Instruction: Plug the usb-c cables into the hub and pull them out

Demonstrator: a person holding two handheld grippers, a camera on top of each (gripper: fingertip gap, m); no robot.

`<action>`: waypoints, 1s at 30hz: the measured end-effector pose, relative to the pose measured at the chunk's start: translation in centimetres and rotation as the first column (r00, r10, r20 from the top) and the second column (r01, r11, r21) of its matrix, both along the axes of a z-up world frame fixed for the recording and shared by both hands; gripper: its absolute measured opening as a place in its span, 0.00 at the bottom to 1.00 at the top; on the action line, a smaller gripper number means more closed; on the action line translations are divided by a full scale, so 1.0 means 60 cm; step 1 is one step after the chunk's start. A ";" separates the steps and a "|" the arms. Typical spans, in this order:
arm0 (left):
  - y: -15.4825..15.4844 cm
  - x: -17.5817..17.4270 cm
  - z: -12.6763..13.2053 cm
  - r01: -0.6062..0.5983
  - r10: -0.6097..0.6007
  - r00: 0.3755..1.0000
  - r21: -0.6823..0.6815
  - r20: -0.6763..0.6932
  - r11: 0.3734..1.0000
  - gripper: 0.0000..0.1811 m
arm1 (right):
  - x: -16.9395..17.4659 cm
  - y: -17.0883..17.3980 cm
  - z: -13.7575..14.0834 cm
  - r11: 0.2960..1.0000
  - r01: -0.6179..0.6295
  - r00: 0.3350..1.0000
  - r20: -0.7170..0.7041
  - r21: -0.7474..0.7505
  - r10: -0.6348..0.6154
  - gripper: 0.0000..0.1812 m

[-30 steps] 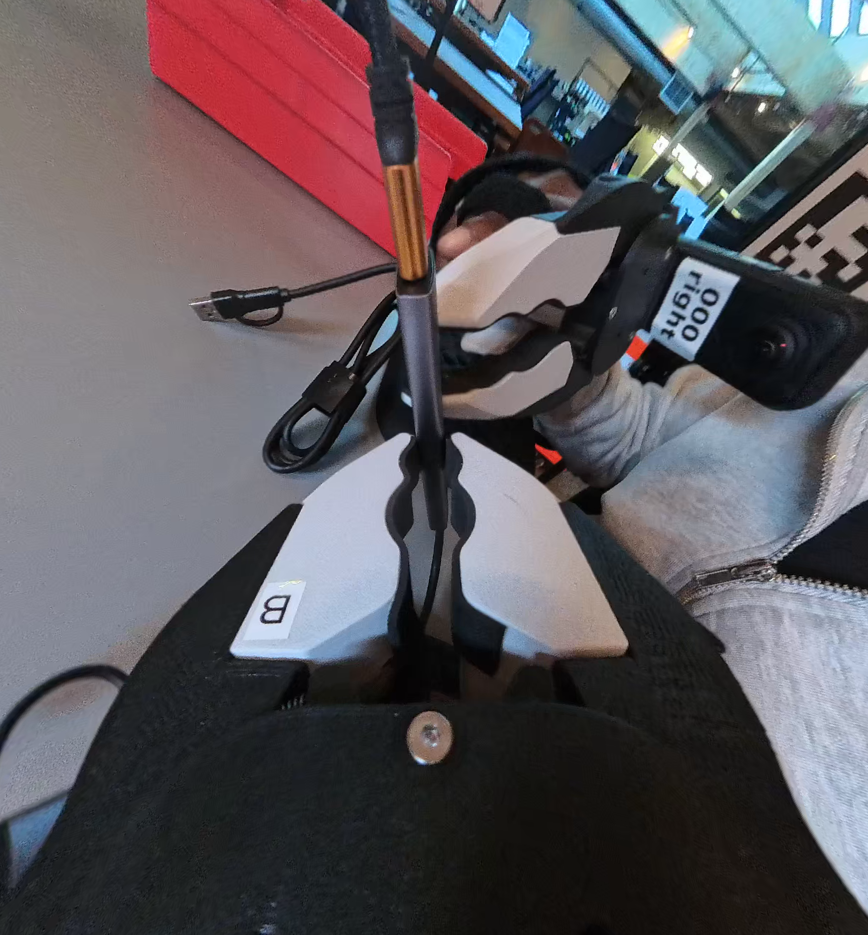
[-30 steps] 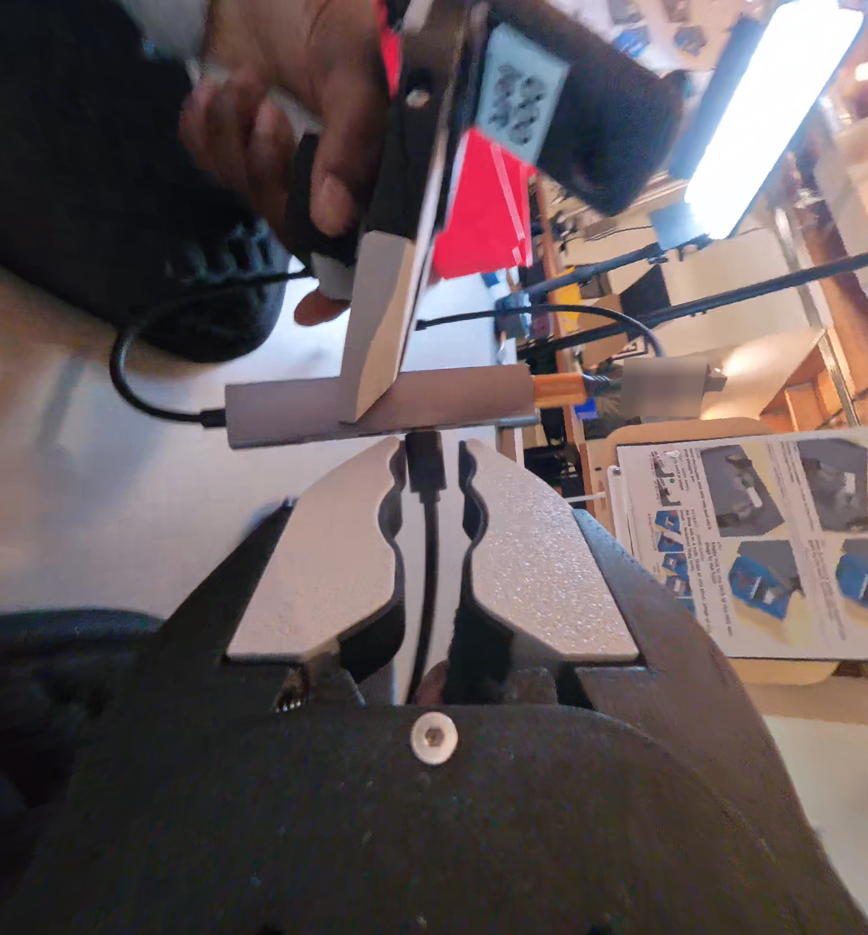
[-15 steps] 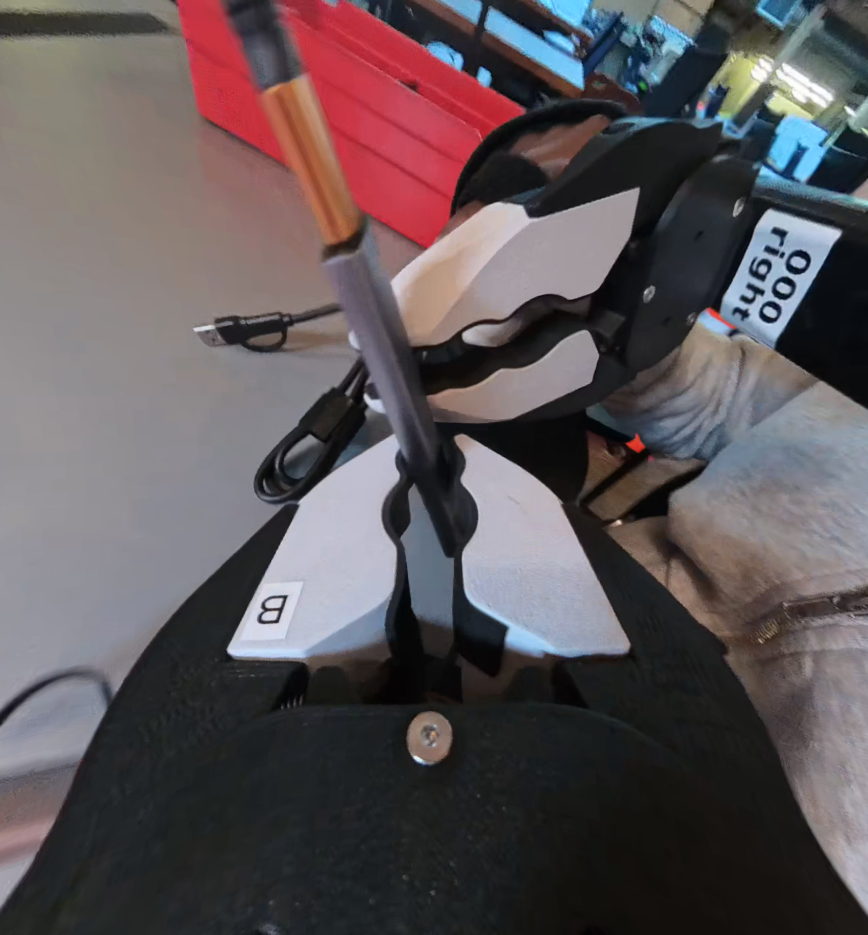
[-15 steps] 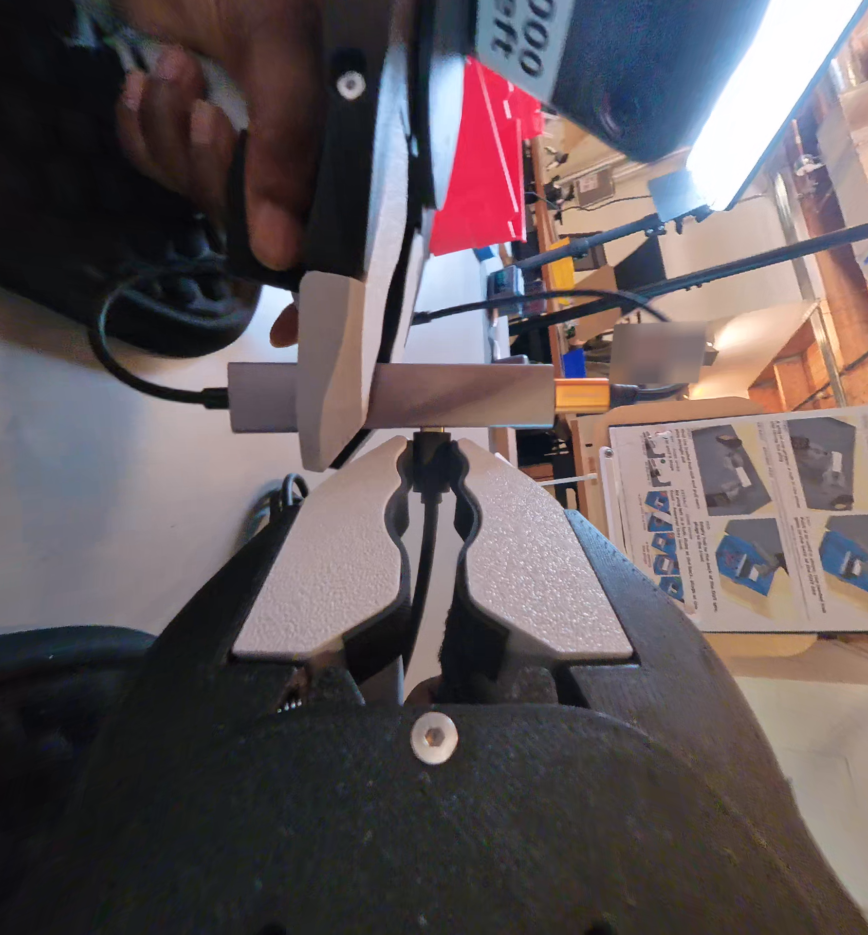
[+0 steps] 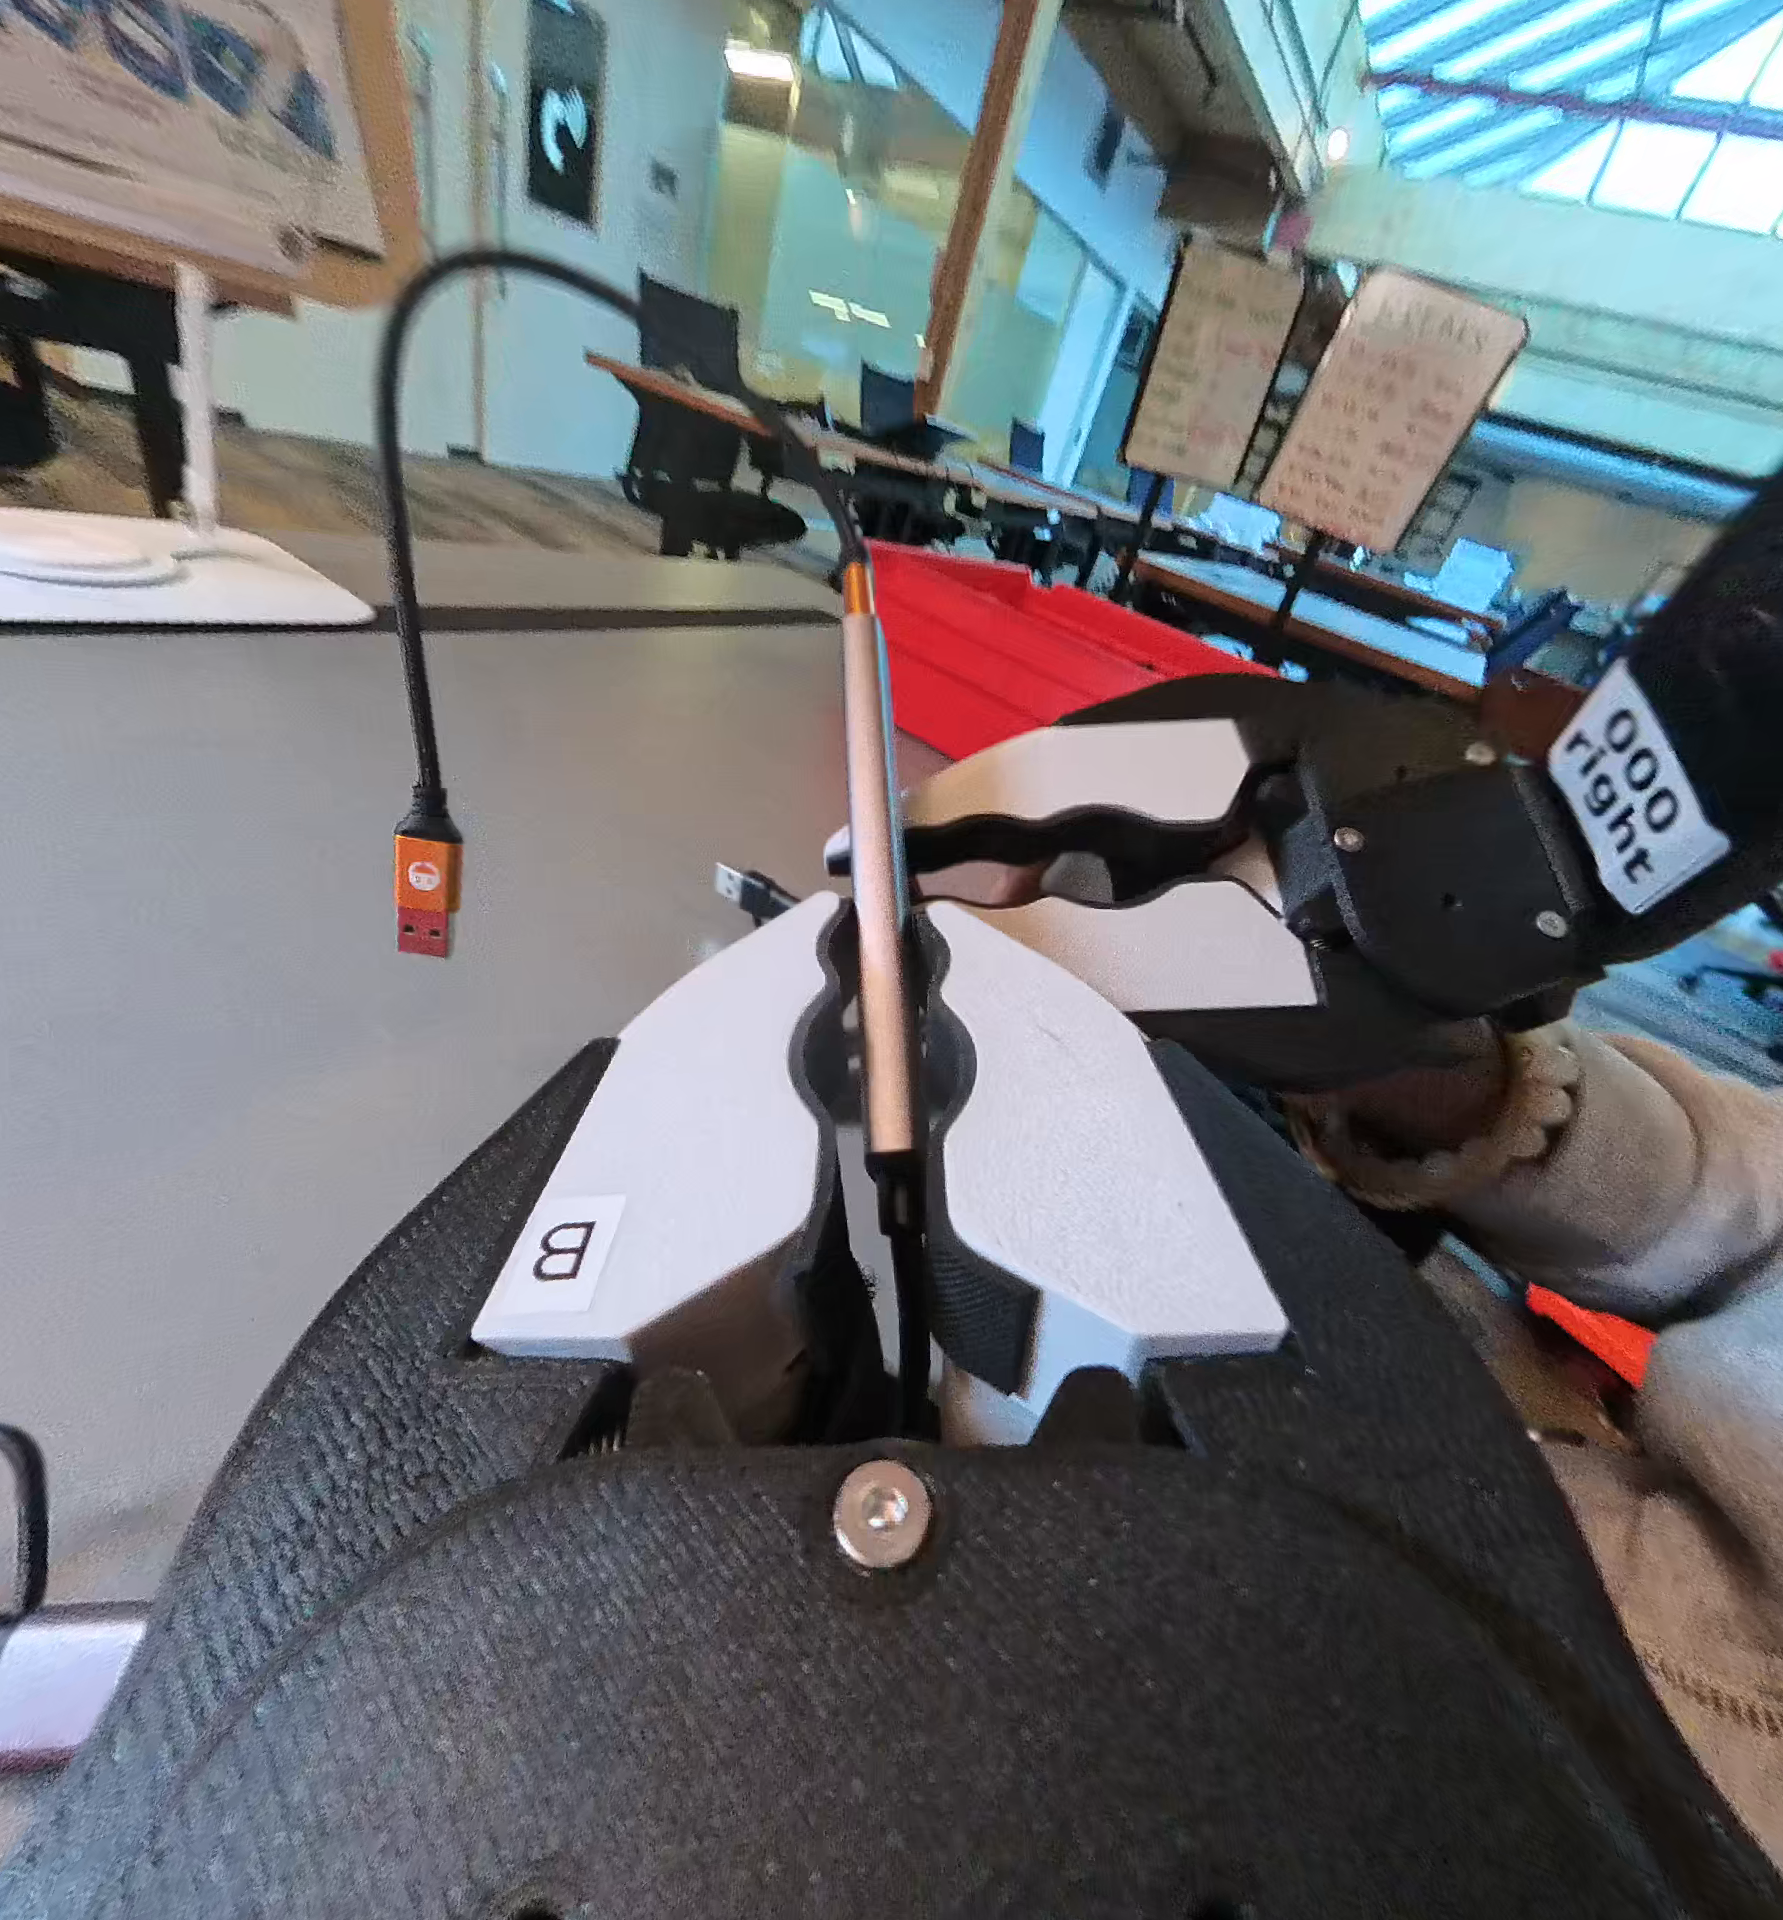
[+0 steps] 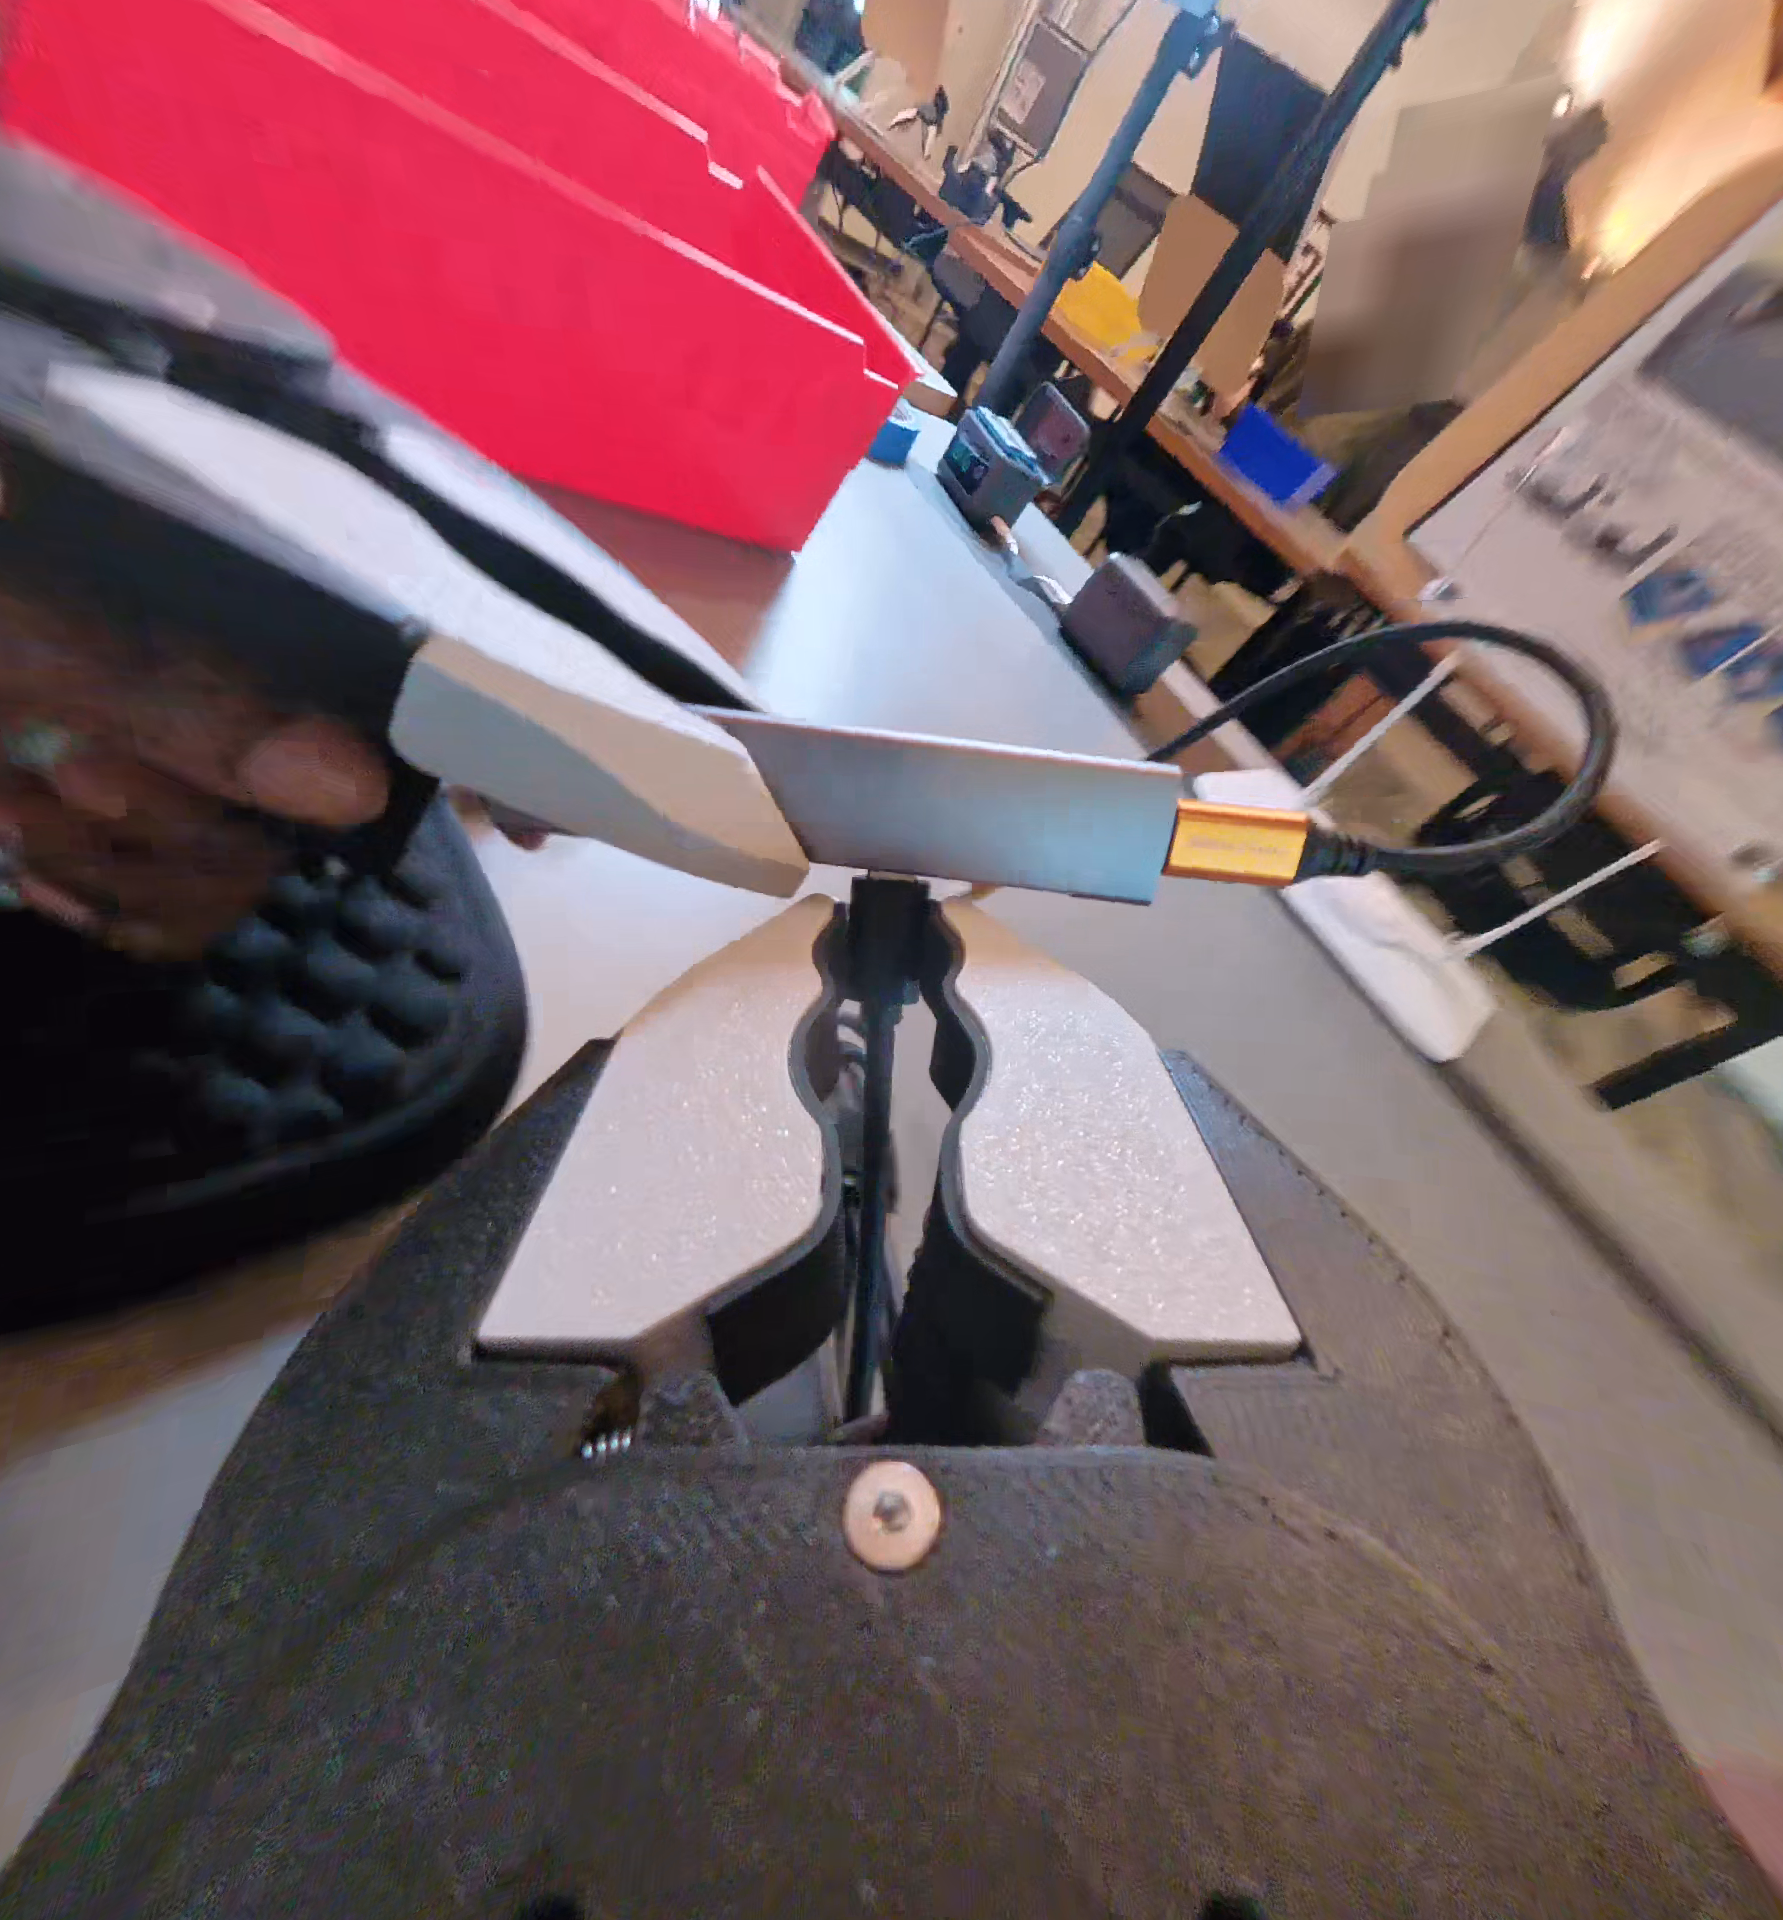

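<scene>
**Hub held edge-on in left gripper, right gripper clamped on black plug at its side**

Left wrist view: left gripper (image 5: 879, 940) is closed on the grey hub (image 5: 879, 894), which stands nearly upright between the fingertips, lifted off the grey table (image 5: 191, 935). A thin black lead (image 5: 906, 1299) leaves the hub's lower end and runs down between the fingers. An orange plug (image 5: 858, 592) sits in the hub's upper end; its black cable (image 5: 399, 436) arcs up and over to the left and ends in an orange USB-A connector (image 5: 428, 878) hanging free in the air.

Right gripper (image 5: 871, 847) comes in from the right, its tips at the hub's side.

Right wrist view: right gripper (image 6: 885, 920) is pinched on a black plug (image 6: 885, 914) that meets the hub's (image 6: 970, 821) lower long edge. Whether the plug is fully seated cannot be told. The plug's cable (image 6: 874, 1143) runs back between the fingers. Left gripper (image 6: 596, 758) holds the hub's left end.

Red bin (image 6: 430, 239) lies behind on the table.
</scene>
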State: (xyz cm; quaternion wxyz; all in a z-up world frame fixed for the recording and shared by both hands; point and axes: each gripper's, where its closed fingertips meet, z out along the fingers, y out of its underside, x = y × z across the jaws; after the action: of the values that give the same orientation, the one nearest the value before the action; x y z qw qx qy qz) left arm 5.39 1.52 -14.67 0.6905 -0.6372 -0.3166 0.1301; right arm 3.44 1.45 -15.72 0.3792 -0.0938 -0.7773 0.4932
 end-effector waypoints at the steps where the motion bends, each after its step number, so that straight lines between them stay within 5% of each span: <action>1: -0.005 -0.001 0.004 -0.022 0.022 1.000 0.015 -0.015 1.000 0.05 | 0.000 -0.006 0.001 0.998 0.002 0.998 0.058 -0.060 0.001 0.07; 7: -0.034 -0.002 0.033 -0.164 0.174 0.973 0.072 -0.155 0.984 0.05 | 0.006 -0.037 0.009 0.952 0.059 0.971 0.239 -0.302 0.015 0.07; 10: -0.032 0.001 0.042 -0.215 0.217 0.943 0.035 -0.253 0.976 0.05 | -0.001 -0.028 0.027 0.994 0.094 0.994 -0.042 -0.054 -0.096 0.07; 14: -0.023 0.002 0.038 -0.110 0.118 0.974 0.049 -0.192 0.993 0.05 | -0.013 -0.011 0.055 0.966 0.183 0.921 -0.375 0.185 -0.102 0.07; 16: -0.027 -0.002 0.039 -0.109 0.112 0.976 0.029 -0.189 0.994 0.08 | -0.022 0.000 0.057 0.916 0.227 0.877 -0.478 0.331 -0.044 0.07; 21: -0.033 -0.006 0.047 -0.152 0.132 0.961 -0.067 -0.241 0.986 0.30 | -0.011 -0.004 0.058 0.817 0.224 0.782 -0.599 0.531 0.175 0.07; 25: -0.018 0.009 0.093 0.059 -0.017 0.969 0.167 -0.245 0.984 0.35 | 0.018 -0.021 0.064 0.871 0.025 0.757 -0.579 0.490 0.303 0.07; 27: -0.012 0.046 0.124 0.331 -0.246 0.924 0.293 -0.291 0.897 0.29 | 0.037 -0.024 0.068 0.885 -0.109 0.735 -0.563 0.452 0.378 0.07; 30: -0.012 0.076 0.139 0.562 -0.477 0.823 0.319 -0.308 0.764 0.28 | 0.066 -0.025 0.084 0.875 -0.269 0.685 -0.559 0.402 0.468 0.07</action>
State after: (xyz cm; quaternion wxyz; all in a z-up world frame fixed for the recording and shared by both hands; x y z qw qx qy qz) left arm 9.95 0.83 -6.34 0.8424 -0.5297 -0.0721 -0.0679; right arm 7.39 -0.05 -10.66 0.5220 0.2963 -0.6660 0.4429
